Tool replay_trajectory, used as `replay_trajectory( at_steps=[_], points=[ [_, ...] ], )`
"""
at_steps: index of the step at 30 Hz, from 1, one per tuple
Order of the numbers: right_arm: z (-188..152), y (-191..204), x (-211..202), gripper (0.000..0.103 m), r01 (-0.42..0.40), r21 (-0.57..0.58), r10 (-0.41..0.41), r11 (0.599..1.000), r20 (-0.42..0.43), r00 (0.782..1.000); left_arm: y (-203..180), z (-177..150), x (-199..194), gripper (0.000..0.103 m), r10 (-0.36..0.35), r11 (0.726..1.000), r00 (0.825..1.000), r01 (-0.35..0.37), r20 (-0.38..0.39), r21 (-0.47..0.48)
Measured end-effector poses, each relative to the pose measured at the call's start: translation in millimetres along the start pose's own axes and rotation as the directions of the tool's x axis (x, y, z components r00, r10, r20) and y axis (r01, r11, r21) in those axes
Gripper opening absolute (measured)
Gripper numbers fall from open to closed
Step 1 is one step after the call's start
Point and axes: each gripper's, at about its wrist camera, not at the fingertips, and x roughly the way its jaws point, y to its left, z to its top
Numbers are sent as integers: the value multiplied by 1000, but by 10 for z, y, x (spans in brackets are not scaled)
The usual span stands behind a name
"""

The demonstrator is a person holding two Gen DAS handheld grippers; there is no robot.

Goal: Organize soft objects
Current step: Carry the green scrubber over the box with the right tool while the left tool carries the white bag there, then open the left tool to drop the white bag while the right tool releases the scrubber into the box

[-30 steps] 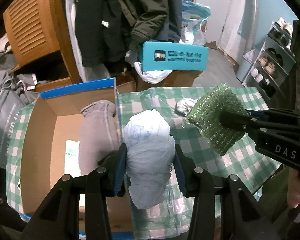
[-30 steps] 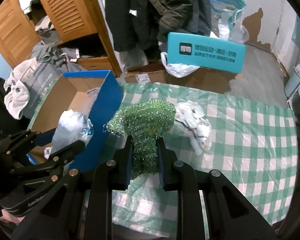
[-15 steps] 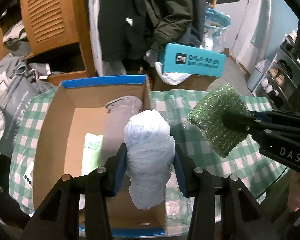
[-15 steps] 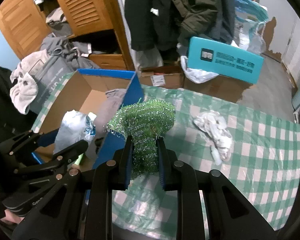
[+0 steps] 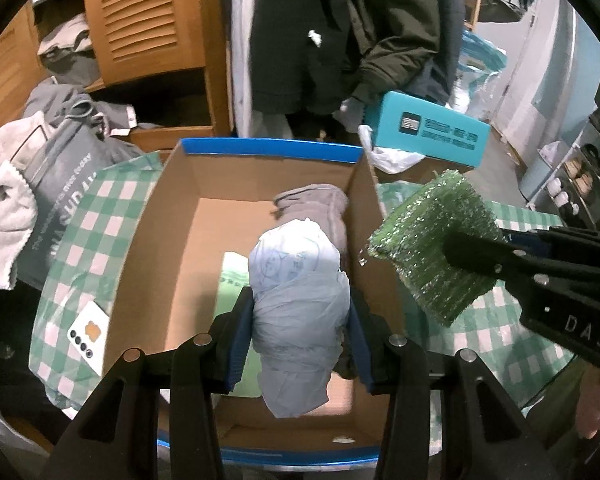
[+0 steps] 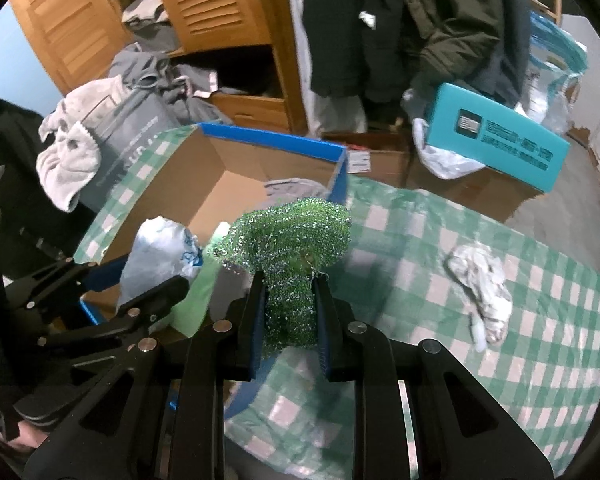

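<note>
left gripper (image 5: 298,320) pinches a pale crinkled bag bundle (image 5: 296,300) — right gripper (image 6: 288,312) squeezes glittery green scrubber (image 6: 292,248)

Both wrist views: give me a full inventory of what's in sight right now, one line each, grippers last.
Cardboard box: one, brown with blue rim, open, on the table.
Grey cloth roll: one, inside the box, right side.
Pale green packet: one, on the box floor.
Bagged bundle: one, pale blue, held over the box.
Scrubber: one, glittery green, held near the box's right wall.
Crumpled white cloth: one, lying on the tablecloth.
Tablecloth: one, green-and-white check.
Phone: one, white, left of the box.
Teal box: one, behind the table.
Left gripper: shut on the bagged bundle.
Right gripper: shut on the scrubber.
</note>
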Motion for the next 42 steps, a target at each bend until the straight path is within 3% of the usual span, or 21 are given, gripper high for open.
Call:
replay_trajectory(
  at_steps=[19,23,27,33,42],
  points=[
    [98,475,579,20,-42,-53,36,998,-96,995,473,-74,131,46,64,994,996,-69,-58,-83],
    [97,485,625,31,-45,-51,39,998,-108,993,533,-79,155,46,80,990,994,-87,-70,-110],
    [99,438,613,58,-18,-30,15,999,-104,994,544,-80,157,49,98,988,992,-107,-76,-111],
    [117,270,516,75,30,26,-29,999,-66,997,497,-65,156,54,98,990,992,-105,-78,-94],
    [135,120,370,79,116,29,-116,993,-14,993,357,-36,112,55,77,994,995,-82,-62,-74]
  ],
)
